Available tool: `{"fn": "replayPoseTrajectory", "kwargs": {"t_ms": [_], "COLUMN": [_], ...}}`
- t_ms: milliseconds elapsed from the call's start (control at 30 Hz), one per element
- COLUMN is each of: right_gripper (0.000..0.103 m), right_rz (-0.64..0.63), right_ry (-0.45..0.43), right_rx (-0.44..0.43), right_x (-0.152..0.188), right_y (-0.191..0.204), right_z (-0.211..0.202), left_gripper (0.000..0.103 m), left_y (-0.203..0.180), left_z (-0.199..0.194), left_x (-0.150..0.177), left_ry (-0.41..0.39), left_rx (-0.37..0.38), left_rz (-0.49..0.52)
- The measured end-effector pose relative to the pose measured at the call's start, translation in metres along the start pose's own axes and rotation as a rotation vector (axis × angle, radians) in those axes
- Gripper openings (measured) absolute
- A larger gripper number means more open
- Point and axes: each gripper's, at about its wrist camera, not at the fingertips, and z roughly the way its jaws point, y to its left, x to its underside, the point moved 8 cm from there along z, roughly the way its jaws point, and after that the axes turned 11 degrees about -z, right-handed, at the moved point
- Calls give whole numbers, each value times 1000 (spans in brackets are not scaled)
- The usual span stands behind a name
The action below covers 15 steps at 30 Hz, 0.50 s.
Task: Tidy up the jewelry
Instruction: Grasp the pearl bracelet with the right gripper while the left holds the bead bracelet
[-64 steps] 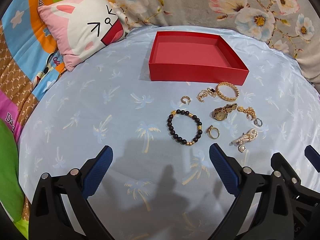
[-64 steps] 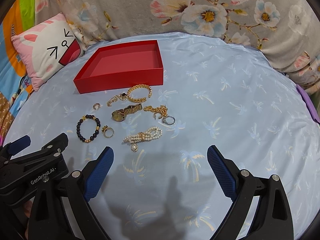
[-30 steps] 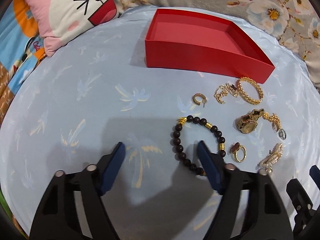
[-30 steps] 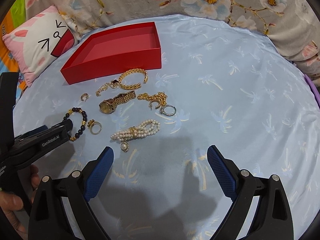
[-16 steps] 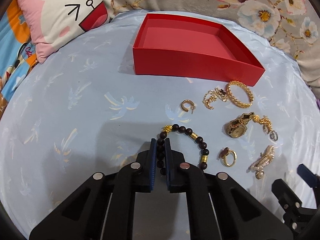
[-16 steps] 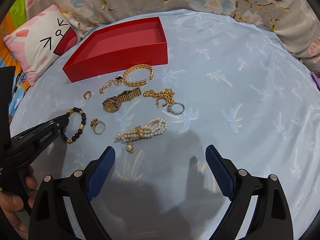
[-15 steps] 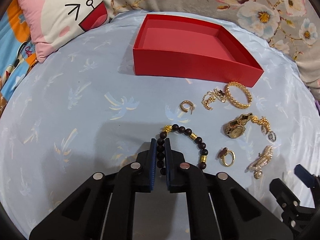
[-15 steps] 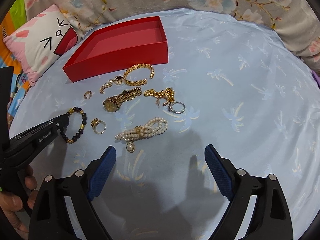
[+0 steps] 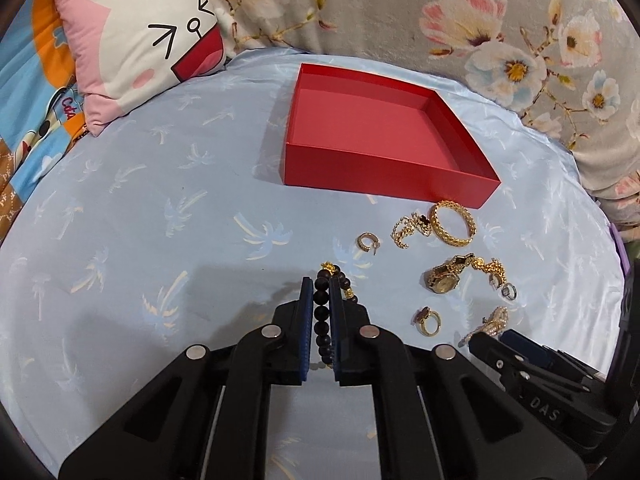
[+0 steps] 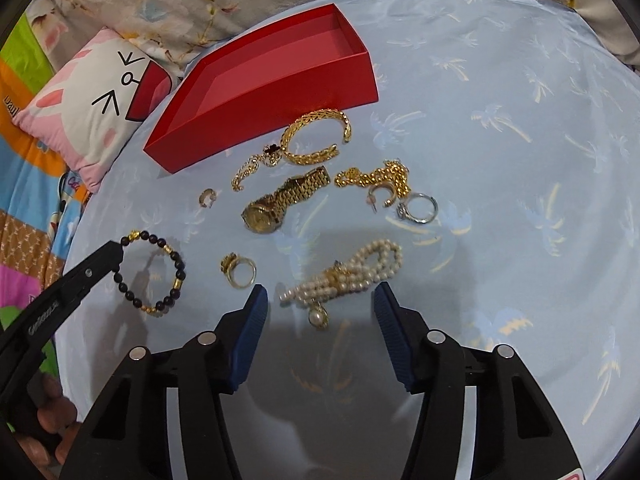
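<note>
Jaws of left hand-held gripper [image 9: 321,312], earlier wide, now clamp the beaded bracelet [image 9: 322,320].

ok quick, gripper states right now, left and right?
Left gripper: shut on the black bead bracelet.
Right gripper: jaws closing around the pearl bracelet, pads not on it yet.

A pale blue satin sheet with a faint palm tree print [image 9: 168,208] covers the whole surface. At its far left corner lies a pink and white cartoon rabbit pillow [image 9: 136,40], partly on the sheet. Behind the sheet runs a grey fabric with large pink and white flowers [image 9: 460,24]. On the left edge is a colourful patchwork blanket in orange, blue and brown [image 10: 24,200].
</note>
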Motion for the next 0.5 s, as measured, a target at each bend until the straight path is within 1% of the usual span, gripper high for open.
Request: {"fn": "replayPoseTrajectory", "kwargs": {"t_ms": [100, 167, 200, 233, 267, 333, 367, 500], "right_gripper": [50, 44, 39, 37, 29, 22, 16, 15], "right_rz": [15, 12, 7, 2, -5, -23, -28, -29], "right_ry": [-8, -12, -16, -19, -19, -19, -20, -22], "right_rx": [2, 25, 43, 53, 66, 96, 96, 84], "right_x": [-5, -9, -10, -11, -12, -12, -11, -7], "right_y": [1, -1, -1, -2, -3, -4, -4, -8], "right_z": [3, 5, 6, 7, 7, 8, 8, 4], "left_gripper": [7, 7, 7, 7, 7, 7, 7, 7], "left_y": [2, 2, 2, 2, 2, 1, 1, 0], "left_z": [2, 3, 4, 4, 5, 5, 5, 1], "left_x": [2, 4, 5, 5, 6, 7, 7, 6], "left_ry": [10, 16, 17, 19, 23, 27, 28, 31], "left_rx": [2, 3, 3, 5, 7, 10, 13, 33], "left_rz": [-4, -3, -3, -3, -3, -3, -4, -5]}}
